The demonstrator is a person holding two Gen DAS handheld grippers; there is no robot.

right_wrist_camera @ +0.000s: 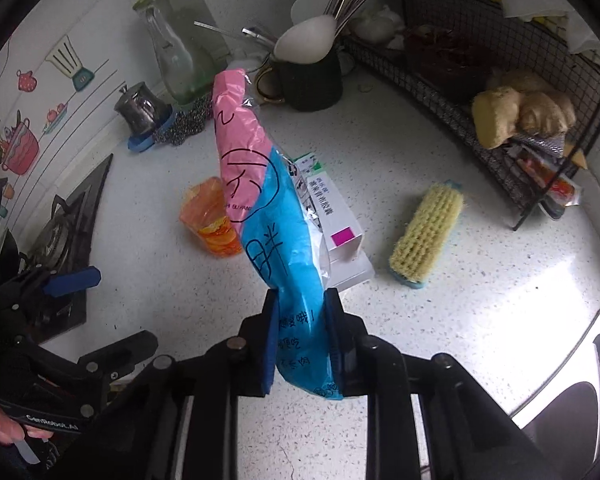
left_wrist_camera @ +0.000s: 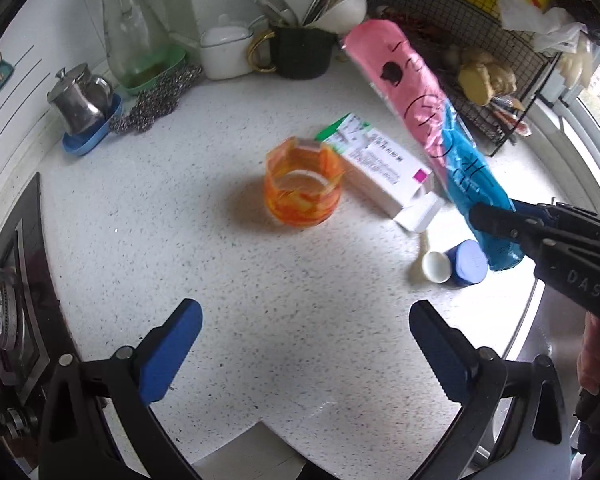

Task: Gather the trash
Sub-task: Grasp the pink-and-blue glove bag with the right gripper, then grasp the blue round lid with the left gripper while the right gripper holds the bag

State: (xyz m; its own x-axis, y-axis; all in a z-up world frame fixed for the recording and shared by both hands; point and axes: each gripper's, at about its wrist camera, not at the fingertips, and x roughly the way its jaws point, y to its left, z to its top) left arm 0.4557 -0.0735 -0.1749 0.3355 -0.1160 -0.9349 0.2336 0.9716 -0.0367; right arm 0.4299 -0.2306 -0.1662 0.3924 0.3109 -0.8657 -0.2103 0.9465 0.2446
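My right gripper (right_wrist_camera: 302,320) is shut on the blue end of a long pink and blue plastic wrapper (right_wrist_camera: 260,192) and holds it up above the counter; it also shows in the left wrist view (left_wrist_camera: 428,120). My left gripper (left_wrist_camera: 304,320) is open and empty over the white speckled counter (left_wrist_camera: 260,300). An orange plastic cup (left_wrist_camera: 303,188) stands ahead of it. A white medicine box (left_wrist_camera: 384,172) with an open flap lies beside the cup. A small white cap (left_wrist_camera: 436,266) and a blue cap (left_wrist_camera: 470,262) lie at the right.
A yellow scrub brush (right_wrist_camera: 426,232) lies on the counter. A black wire rack (right_wrist_camera: 480,92) with ginger stands at the back right. A utensil holder (left_wrist_camera: 302,52), glass bottle (left_wrist_camera: 130,28), metal pot (left_wrist_camera: 80,100) and steel scourer (left_wrist_camera: 156,100) line the back. A gas hob (left_wrist_camera: 8,300) is at the left.
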